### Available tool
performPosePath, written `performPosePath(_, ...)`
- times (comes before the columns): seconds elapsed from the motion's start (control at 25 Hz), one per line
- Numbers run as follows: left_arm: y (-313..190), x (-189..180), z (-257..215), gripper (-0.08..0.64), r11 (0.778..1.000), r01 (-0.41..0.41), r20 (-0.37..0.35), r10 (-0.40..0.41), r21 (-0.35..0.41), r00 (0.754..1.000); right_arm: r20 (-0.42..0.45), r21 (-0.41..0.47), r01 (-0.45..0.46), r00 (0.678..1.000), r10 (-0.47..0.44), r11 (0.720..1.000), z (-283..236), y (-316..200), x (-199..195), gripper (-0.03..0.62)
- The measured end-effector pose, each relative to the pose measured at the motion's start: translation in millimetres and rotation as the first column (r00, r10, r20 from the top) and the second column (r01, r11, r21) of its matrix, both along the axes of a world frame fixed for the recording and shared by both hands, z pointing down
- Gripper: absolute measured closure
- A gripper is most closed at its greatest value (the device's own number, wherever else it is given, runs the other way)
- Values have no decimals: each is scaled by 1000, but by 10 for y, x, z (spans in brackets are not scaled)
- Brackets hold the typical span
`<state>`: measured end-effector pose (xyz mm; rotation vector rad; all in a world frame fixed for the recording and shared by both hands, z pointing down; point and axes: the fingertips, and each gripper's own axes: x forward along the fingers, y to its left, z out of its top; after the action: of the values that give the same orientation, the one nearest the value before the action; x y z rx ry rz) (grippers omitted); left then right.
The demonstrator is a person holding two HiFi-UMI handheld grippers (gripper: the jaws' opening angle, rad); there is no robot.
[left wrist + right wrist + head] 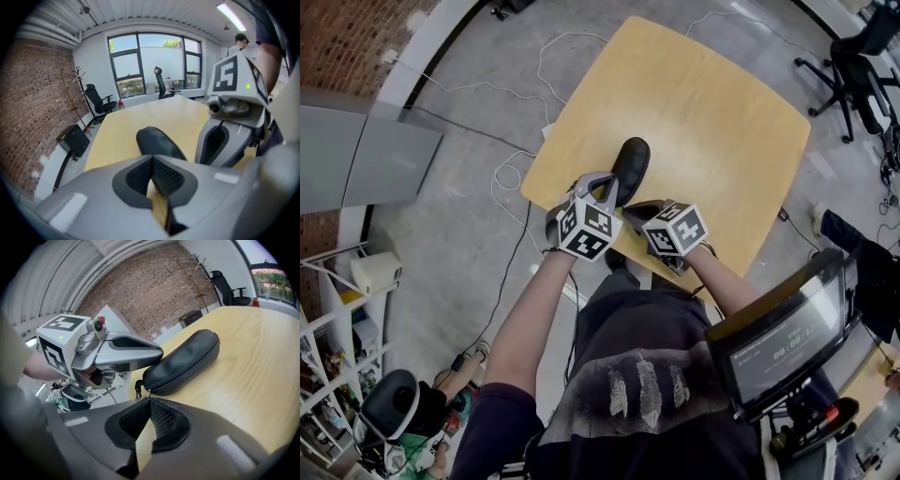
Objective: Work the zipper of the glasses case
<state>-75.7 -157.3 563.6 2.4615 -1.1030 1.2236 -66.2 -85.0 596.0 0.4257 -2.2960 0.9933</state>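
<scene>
Case (630, 167) lying lengthwise on the table (722, 122), close to the near edge, zip seam turned toward the right claw (149, 398) and seemingly shut along the visible side. Right claw pressed together, tips nipping a small metal piece, seemingly the zip tab (149, 391), at the case's near end. Left claw (152, 157) likewise pressed together, set against that same end from the other side, apparently steadying it.

Step in hand, most likely: drawing the zip along the seam. Best done by pulling in line with the seam, low and steady, following the curve round the end rather than tugging upward. Keep the left claw bearing down to stop the case sliding or lifting. Ease off at any slipping of the tab.

Hard to make out: any real nip by the left claw on an edge of the case, as against mere leaning, with that end tucked behind its pads. Unclear too: the black loop (136, 389) dangling beside the metal piece, possibly part of the tab. Far side of the seam out of sight.
</scene>
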Motion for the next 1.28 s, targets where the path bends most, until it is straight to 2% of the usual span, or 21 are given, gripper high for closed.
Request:
performPosePath(0.16,29,42,-2,575,998,-43,37,41,35,998,-73,45,30,997,-27,999,14,-2,71,591)
performPosePath(0.36,76,101,5,577,990,-101,113,90,95,990,-210,173,117,974,-79,978,57,-47,170,592)
performPosePath(0.48,105,112,16,577,983,-145,172,124,114,977,-279,229,162,956,-94,960,38,-104,247,592)
performPosePath(0.56,141,133,23,578,974,-188,208,160,123,965,-300,245,160,951,-82,956,13,-169,288,594)
performPosePath(0.72,195,199,42,578,965,-225,229,192,131,954,-304,266,119,952,-34,957,-22,-360,410,594)
performPosePath(0.8,196,188,52,578,970,-208,215,177,127,960,-284,262,183,953,-105,948,-29,-311,425,594)
performPosePath(0.96,169,166,36,578,976,-184,197,159,117,967,-328,303,336,915,-234,892,92,-155,434,588)
performPosePath(1.0,168,160,25,578,977,-178,190,154,117,970,-326,295,353,911,-254,888,125,-119,413,499)
performPosePath(1.04,172,158,11,578,978,-173,184,149,116,971,-314,285,361,911,-269,888,132,-89,384,454)
performPosePath(1.16,210,189,-35,578,979,-171,175,149,115,973,-262,283,338,927,-267,898,64,-81,308,456)
performPosePath(1.28,218,203,-74,578,983,-147,155,129,114,979,-202,249,277,952,-230,928,20,-98,250,482)
